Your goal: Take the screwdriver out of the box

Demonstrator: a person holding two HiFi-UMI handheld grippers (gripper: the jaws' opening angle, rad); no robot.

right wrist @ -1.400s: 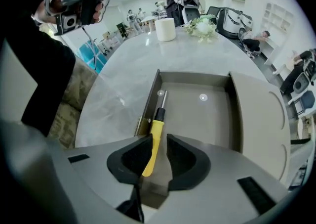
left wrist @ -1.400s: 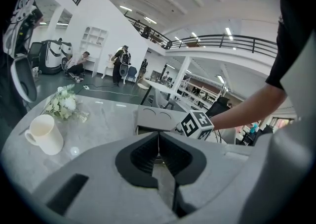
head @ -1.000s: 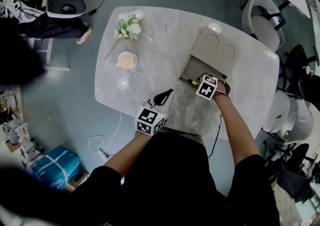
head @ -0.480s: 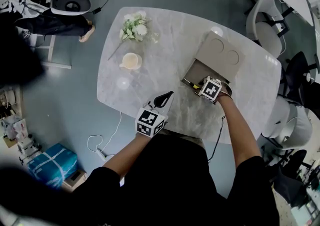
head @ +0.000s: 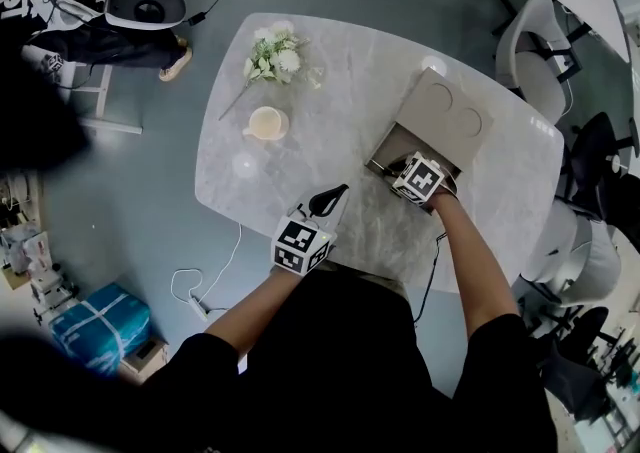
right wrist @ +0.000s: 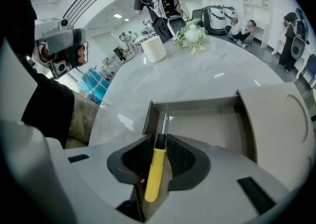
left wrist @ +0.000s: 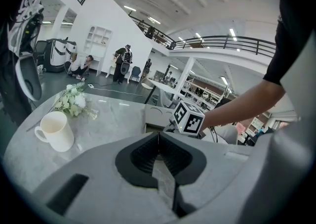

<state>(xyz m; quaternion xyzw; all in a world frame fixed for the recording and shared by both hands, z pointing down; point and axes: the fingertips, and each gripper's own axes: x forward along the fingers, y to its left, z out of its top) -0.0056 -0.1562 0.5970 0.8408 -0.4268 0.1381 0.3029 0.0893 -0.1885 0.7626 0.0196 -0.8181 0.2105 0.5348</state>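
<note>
Right gripper view has my right gripper [right wrist: 159,139] closing on the yellow-handled screwdriver [right wrist: 154,173], its shaft hugging the left wall of the grey cardboard box [right wrist: 197,104], where lifting could snag it.

Black short-sleeved shirt [head: 340,361]; grey left gripper [left wrist: 159,138] and right gripper [right wrist: 160,141] carry black-and-white marker cubes [head: 301,243].

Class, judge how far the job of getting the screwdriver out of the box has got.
Done: the lid of the box lies open. In hand: the right gripper is closing its jaws on the screwdriver, whose shaft points into the box. Left: lift it clear of the box.
</note>
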